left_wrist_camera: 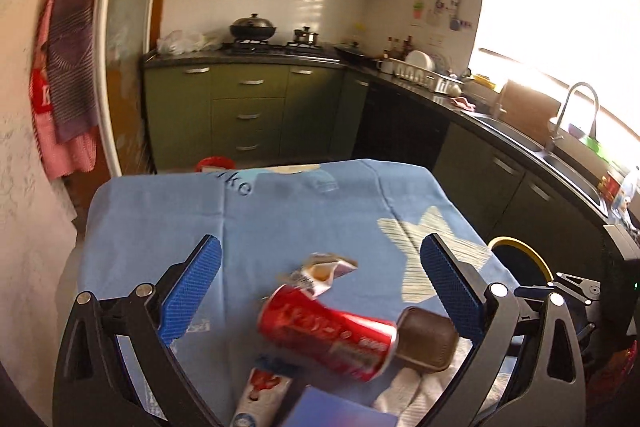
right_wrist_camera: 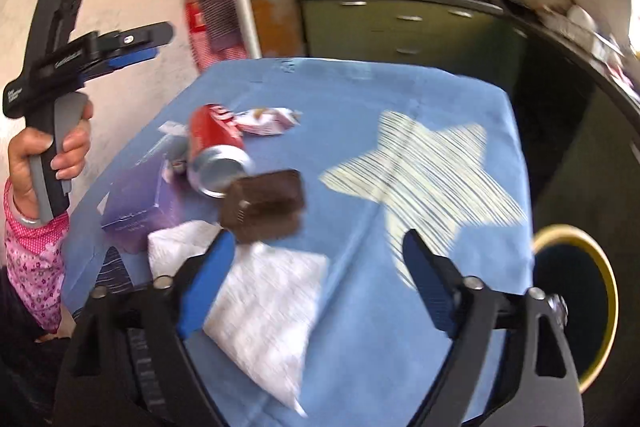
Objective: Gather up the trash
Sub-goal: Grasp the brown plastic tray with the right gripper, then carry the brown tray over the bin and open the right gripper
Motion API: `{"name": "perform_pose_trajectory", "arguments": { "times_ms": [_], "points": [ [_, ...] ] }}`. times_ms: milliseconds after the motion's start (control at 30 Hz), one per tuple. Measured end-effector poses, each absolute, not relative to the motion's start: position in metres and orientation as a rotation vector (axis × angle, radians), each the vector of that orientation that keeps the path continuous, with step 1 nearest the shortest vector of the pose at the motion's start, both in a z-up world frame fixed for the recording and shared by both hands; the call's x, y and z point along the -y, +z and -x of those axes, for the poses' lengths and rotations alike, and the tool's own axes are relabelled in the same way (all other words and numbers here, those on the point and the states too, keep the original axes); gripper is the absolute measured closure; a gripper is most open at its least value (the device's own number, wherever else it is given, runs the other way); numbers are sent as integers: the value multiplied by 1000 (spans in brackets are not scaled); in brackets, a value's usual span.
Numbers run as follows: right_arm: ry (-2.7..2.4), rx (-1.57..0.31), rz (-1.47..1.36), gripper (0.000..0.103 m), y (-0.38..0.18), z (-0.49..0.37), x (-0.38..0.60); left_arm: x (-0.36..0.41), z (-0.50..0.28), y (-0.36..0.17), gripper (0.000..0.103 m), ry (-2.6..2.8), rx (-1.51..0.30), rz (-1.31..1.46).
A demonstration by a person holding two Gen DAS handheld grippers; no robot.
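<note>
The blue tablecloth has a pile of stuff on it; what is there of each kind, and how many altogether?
Red can: 1
Brown box: 1
Purple box: 1
White paper napkin: 1
Crumpled wrapper: 1
Red-and-white pack: 1
Total: 6

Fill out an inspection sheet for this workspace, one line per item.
Surface: small table under a blue cloth with a pale star print.
Job's things: red can lying on its side; crumpled wrapper beyond it; white tissue at the near edge; toothpaste tube.
Clutter: brown box touching the can's end; purple box.
Grippers: left gripper open over the can, touching nothing; right gripper open, empty.
Cables: nothing seen.
Surroundings: yellow-rimmed bin beside the table; green kitchen cabinets, sink and stove behind.
</note>
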State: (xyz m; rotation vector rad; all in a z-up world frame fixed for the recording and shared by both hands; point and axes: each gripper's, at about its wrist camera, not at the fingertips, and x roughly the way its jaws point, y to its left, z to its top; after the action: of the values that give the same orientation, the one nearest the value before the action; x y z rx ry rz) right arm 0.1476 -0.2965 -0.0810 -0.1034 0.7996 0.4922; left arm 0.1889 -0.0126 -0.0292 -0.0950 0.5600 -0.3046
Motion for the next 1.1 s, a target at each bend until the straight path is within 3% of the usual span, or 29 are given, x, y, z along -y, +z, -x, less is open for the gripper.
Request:
{"name": "perform_pose_trajectory", "arguments": {
  "times_ms": [333,667,767,800,1100],
  "points": [
    [583,-878,256,18,-105,-188,236,-26,-190,-51,5,-264,-573,169],
    [577,-920,282,19,-123,-199,227,-15,-187,-48,5,-277,-581,164],
    [577,-934,270,27,-126,-203,227,-14,-187,-49,5,-279,-585,165],
    [577,-940,268,36,-128,-204,227,-13,-187,-50,5,-280,-587,165],
    [572,-925,224,37,-120,-196,237,-8,-185,-51,5,-283,-591,159]
  ]
}}
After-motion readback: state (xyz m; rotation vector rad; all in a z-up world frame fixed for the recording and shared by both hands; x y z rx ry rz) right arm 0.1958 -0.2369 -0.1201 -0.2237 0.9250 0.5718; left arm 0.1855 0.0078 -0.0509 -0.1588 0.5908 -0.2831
